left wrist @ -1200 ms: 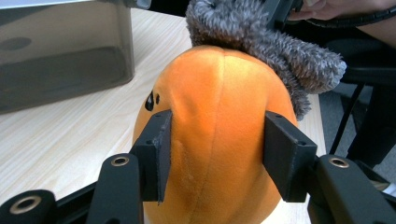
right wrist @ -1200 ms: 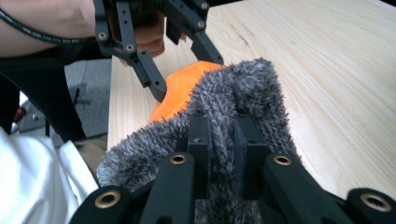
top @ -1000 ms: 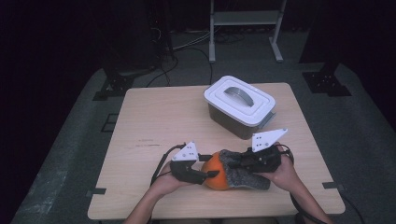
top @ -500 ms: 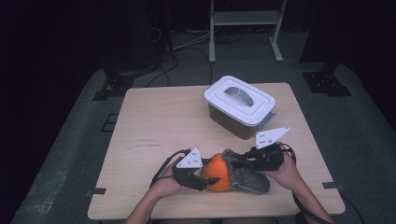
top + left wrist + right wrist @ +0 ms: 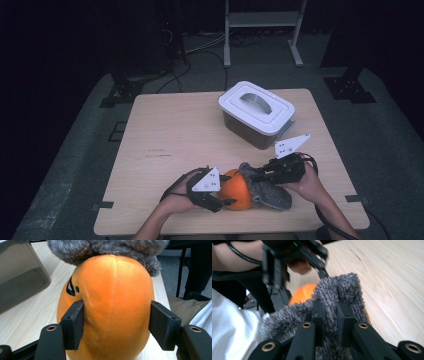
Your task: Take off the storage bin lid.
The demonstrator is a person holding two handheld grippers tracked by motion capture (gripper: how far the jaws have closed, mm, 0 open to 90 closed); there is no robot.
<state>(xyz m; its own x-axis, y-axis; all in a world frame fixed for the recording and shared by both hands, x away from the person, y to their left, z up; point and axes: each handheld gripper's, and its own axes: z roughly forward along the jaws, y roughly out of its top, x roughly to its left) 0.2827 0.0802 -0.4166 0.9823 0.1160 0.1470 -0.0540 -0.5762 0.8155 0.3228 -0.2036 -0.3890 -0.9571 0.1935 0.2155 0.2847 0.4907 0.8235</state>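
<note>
An orange plush toy (image 5: 236, 190) lies near the table's front edge, and a grey furry cover (image 5: 268, 193) wraps its right side. My left gripper (image 5: 223, 199) comes at it from the left. In the left gripper view the jaws press into both flanks of the orange plush (image 5: 112, 300), with the grey fur (image 5: 105, 250) over its top. My right gripper (image 5: 256, 173) is shut on a fold of the furry cover (image 5: 344, 287). Its pads (image 5: 318, 315) pinch the fabric, and a bit of orange plush (image 5: 303, 293) shows beyond.
A clear bin with a white handled lid (image 5: 256, 106) stands at the back right of the wooden table (image 5: 170, 135). The table's front edge runs just below both hands. Dark floor, cables and a metal stand surround the table.
The left gripper and the plush have slid a little toward the table's front edge. The right gripper has kept its hold on the fur and has barely moved.
</note>
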